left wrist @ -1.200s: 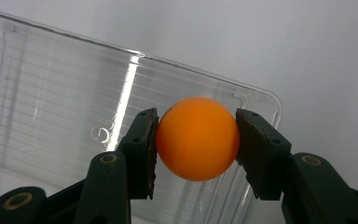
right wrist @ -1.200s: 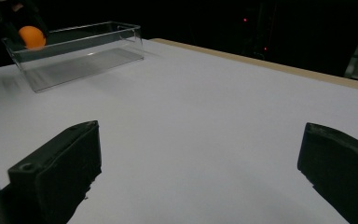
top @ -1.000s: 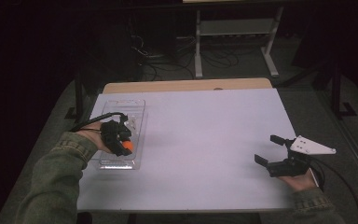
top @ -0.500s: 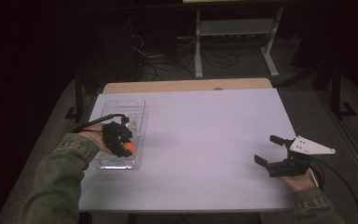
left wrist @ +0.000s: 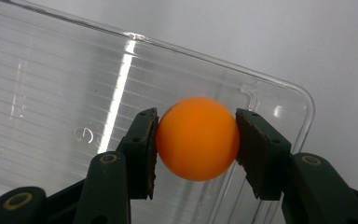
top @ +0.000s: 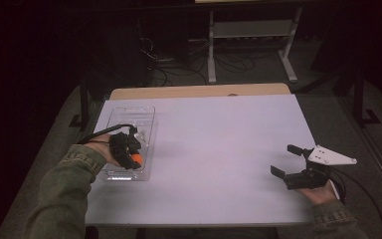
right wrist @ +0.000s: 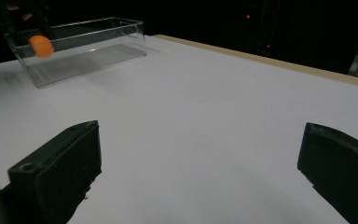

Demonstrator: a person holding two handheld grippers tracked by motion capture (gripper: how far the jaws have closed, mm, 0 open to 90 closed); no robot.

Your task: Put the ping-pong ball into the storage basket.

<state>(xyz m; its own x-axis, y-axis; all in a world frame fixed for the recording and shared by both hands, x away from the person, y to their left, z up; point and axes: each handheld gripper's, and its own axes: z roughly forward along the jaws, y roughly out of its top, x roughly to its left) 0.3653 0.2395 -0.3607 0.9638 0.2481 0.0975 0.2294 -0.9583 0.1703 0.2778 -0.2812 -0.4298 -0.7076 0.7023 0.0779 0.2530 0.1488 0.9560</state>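
Ball: a small orange ball (left wrist: pixel 198 138), probably light, smooth and prone to slip or roll; best gripped across its widest middle.
Left hand-held gripper (left wrist: pixel 196 140): clamped on the ball, one pad on each side (a centred hold, by the look of it).
Position: ball held over the near end of a clear plastic tray (top: pixel 129 113) at the left of the white tabletop (top: pixel 219 144).
Right hand-held gripper (top: pixel 289 160): jaws wide apart, holding nothing, well apart from the tray.
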